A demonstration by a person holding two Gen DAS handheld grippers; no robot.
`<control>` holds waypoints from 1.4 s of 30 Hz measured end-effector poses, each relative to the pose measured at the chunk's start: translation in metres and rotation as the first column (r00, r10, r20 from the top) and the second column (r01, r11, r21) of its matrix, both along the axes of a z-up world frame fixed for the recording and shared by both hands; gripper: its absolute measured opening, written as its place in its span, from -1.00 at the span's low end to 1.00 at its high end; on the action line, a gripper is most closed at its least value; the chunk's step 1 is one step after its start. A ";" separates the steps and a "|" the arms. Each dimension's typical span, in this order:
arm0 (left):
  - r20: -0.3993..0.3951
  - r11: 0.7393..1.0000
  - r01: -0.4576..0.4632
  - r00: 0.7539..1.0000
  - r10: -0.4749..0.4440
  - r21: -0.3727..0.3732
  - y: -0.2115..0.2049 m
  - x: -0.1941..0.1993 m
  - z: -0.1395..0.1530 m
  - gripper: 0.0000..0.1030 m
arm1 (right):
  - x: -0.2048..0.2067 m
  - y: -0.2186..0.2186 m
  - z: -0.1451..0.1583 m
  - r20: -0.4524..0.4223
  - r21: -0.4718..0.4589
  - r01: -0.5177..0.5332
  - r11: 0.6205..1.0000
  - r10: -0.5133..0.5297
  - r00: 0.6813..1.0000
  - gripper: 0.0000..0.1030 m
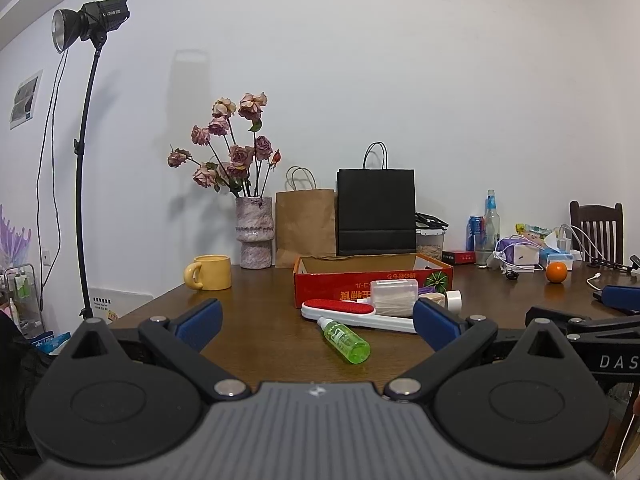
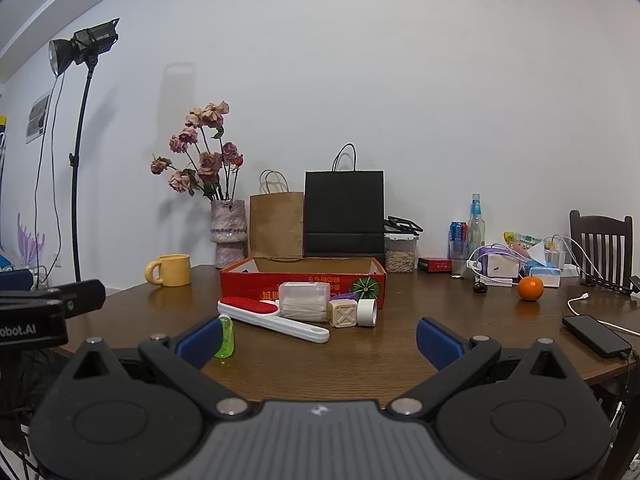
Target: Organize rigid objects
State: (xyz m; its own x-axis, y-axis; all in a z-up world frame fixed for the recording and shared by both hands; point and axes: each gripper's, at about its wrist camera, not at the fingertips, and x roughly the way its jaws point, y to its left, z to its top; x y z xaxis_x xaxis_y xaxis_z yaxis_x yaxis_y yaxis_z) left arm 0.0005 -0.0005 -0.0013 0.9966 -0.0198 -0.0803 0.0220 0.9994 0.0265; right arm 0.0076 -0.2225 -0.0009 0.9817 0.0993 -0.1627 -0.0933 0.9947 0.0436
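Green plastic spray bottle [image 1: 345, 340] lies beside a red-and-white lint brush [image 1: 352, 313] before the red cardboard box [image 1: 372, 280] on my brown wooden desk [image 1: 256, 320]. Both my left gripper [image 1: 318, 324] and right gripper [image 2: 320, 338] hover with jaws spread, empty.

We see a red cardboard box [image 2: 303, 286], open at the top, standing on the brown tabletop [image 2: 380, 356]. Just in front of it our loose things lie close together. A white lint brush [image 2: 272, 320] with a red pad lies flat, its handle pointing right. A clear plastic box of cotton swabs [image 2: 304, 301] rests behind the brush. Beside it stand a small beige cube [image 2: 343, 313] with a crossed face and a white tape roll [image 2: 367, 312] on edge. A green spray bottle [image 1: 345, 339] lies on its side, nearest to us.
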 end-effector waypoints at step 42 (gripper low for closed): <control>0.000 1.000 -0.005 1.000 0.005 -0.001 0.005 -0.003 0.001 1.00 | 0.002 0.001 0.001 -0.010 -0.012 0.000 1.000 0.000 1.000 1.00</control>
State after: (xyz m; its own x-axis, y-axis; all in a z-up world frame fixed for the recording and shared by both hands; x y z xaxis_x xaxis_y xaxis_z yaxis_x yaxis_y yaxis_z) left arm -0.0025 0.0041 -0.0005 0.9966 -0.0146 -0.0807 0.0167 0.9995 0.0256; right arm 0.0091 -0.2216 0.0004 0.9801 0.0974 -0.1732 -0.0931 0.9951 0.0329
